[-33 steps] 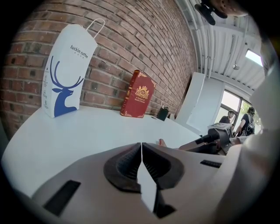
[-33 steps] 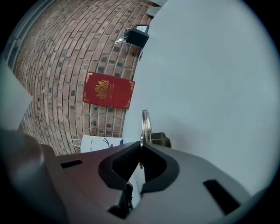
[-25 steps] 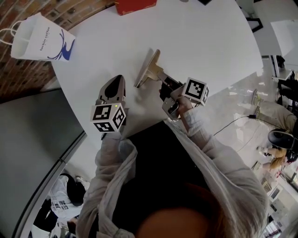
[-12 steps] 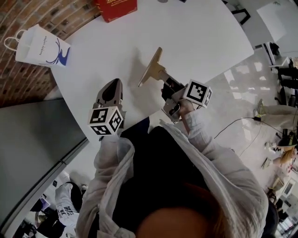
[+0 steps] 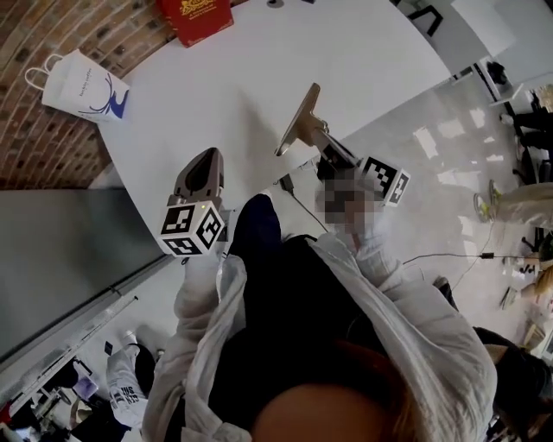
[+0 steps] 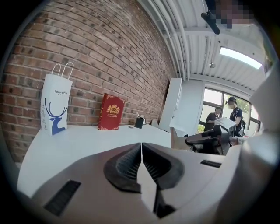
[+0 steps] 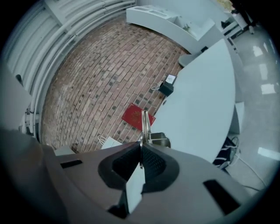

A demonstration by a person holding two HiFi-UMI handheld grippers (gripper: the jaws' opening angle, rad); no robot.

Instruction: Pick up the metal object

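Pinched by the right gripper [image 7: 141,151], the metal object [image 5: 300,125] has left the table [image 5: 259,60], so the pick-up seems done; the left gripper [image 6: 141,151] is pressed together

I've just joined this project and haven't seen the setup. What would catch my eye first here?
The brass-coloured metal object is clamped in the right claw above the near edge of the white table. The left claw hangs shut and empty beside it, and at the far side a white paper bag and a red box stand by the brick wall.
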